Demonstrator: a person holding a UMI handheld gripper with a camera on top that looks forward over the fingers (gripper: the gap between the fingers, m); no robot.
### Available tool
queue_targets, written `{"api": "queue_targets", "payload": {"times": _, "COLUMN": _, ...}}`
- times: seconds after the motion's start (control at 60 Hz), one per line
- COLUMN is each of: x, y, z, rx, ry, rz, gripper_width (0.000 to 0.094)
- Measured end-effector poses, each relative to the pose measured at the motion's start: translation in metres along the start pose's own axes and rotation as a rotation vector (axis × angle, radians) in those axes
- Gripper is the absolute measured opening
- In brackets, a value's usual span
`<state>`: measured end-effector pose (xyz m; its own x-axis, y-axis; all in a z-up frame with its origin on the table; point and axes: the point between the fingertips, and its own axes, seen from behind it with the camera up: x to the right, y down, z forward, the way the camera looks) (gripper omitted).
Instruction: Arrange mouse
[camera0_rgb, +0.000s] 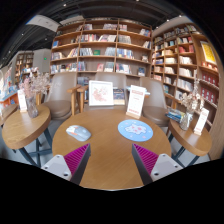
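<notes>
Gripper (112, 160) released, holding nothing; mouse (78, 132) and round blue mouse pad (135, 129) lie beyond on table (105, 150), details indistinct.

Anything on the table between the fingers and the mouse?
No. In the gripper view, bare wooden table separates the open gripper from the mouse.

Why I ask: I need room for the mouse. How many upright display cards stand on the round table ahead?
2. One display card stands at the round table's far side, the second right of it, beyond the blue pad. The fingers are open, empty. None looks hidden.
</notes>
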<state>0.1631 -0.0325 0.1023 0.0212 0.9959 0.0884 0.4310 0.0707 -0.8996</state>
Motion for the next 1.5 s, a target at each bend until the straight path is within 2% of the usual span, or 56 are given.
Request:
{"api": "queue_targets", "payload": {"times": 0.267, "x": -0.070, "y": 0.008, "z": 0.023, "rx": -0.014, "ry": -0.063, "rz": -0.010, "gripper_width": 0.0854}}
{"api": "queue_targets", "payload": {"times": 0.6, "x": -0.117, "y": 0.011, "z": 0.067, "rx": -0.019, "ry": -0.110, "rz": -0.011, "gripper_width": 0.0851}}
{"api": "queue_targets", "payload": {"times": 1.15, "x": -0.131, "y": 0.021, "z": 0.170, "rx": -0.132, "ry": -0.105, "rz": -0.039, "gripper_width": 0.0849}}
{"api": "queue_targets", "payload": {"times": 1.5, "x": -0.141, "y": 0.003, "z": 0.210, "rx": -0.144, "ry": -0.115, "rz": -0.016, "gripper_width": 0.0854}}
